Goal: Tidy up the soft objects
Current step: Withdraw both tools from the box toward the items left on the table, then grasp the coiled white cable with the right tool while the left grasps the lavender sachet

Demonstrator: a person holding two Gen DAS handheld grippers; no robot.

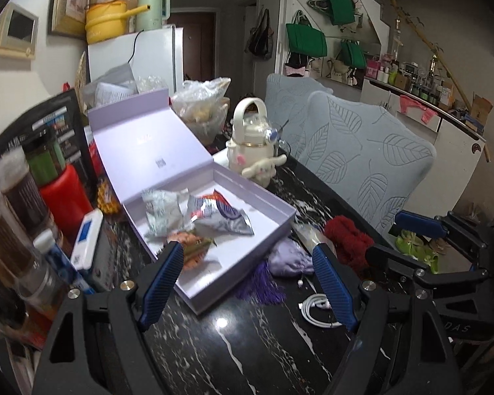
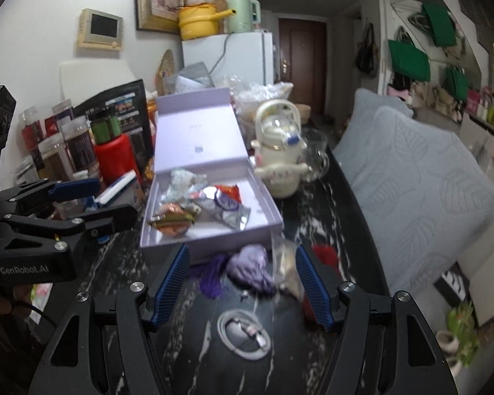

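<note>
An open lilac box (image 1: 273, 227) (image 2: 210, 247) lies on the black marble table (image 1: 233, 342). It holds crumpled snack packets (image 1: 220, 214) (image 2: 227, 207) and an orange-green packet (image 1: 194, 247) (image 2: 173, 219). A lilac soft pouch (image 1: 289, 256) (image 2: 250, 263) with a purple tassel (image 2: 210, 279), a red woolly item (image 1: 345, 233) (image 2: 326, 251) and a clear packet (image 2: 285, 263) lie in front of the box. My left gripper (image 1: 248, 283) is open and empty at the box's near corner. My right gripper (image 2: 243, 286) is open and empty, around the pouch and clear packet.
A coiled white cable (image 1: 316, 309) (image 2: 243, 332) lies on the table near me. A cream kettle with a plush toy (image 1: 253, 141) (image 2: 280, 151) stands behind the box. Jars and a red canister (image 1: 66, 197) (image 2: 115, 158) crowd the left. Grey leaf-patterned chairs (image 1: 369, 151) line the right.
</note>
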